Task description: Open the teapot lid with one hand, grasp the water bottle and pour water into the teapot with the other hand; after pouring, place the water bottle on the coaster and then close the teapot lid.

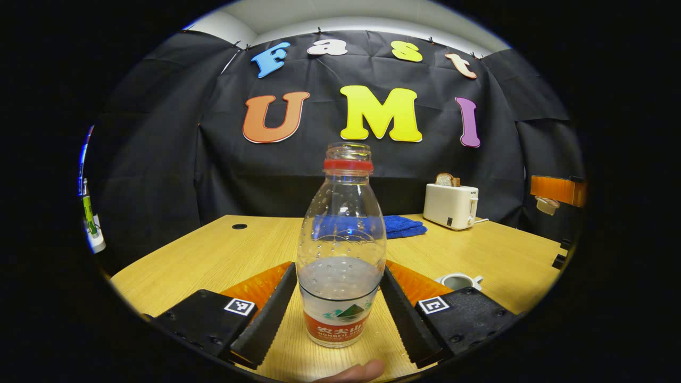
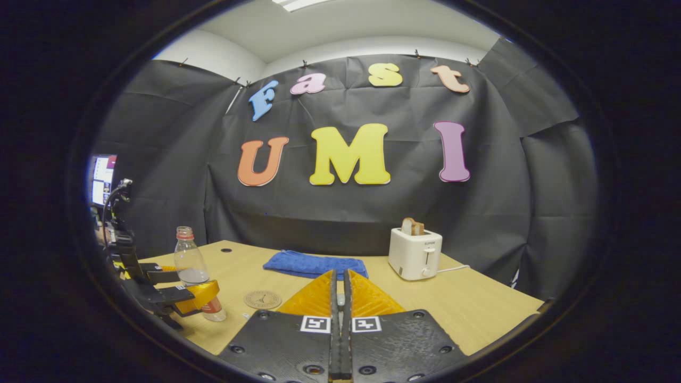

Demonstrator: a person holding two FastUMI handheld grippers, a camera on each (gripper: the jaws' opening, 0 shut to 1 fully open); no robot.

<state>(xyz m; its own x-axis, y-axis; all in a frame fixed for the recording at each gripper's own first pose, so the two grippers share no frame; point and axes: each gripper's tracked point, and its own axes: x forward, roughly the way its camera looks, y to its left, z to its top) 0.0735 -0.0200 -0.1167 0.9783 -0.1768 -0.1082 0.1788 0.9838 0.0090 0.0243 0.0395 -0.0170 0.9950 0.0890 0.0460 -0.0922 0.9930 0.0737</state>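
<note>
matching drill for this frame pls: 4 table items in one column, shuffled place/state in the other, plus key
1 water bottle
2 toaster
3 blue towel
4 coaster

A bread in its slot
B bare, nothing on it
C folded flat near the back wall
D uncapped, between the left gripper's fingers

Pairs: 1-D, 2-A, 3-C, 4-B

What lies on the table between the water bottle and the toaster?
In the right gripper view, a round coaster and a folded blue cloth lie between the water bottle and the toaster.
</note>
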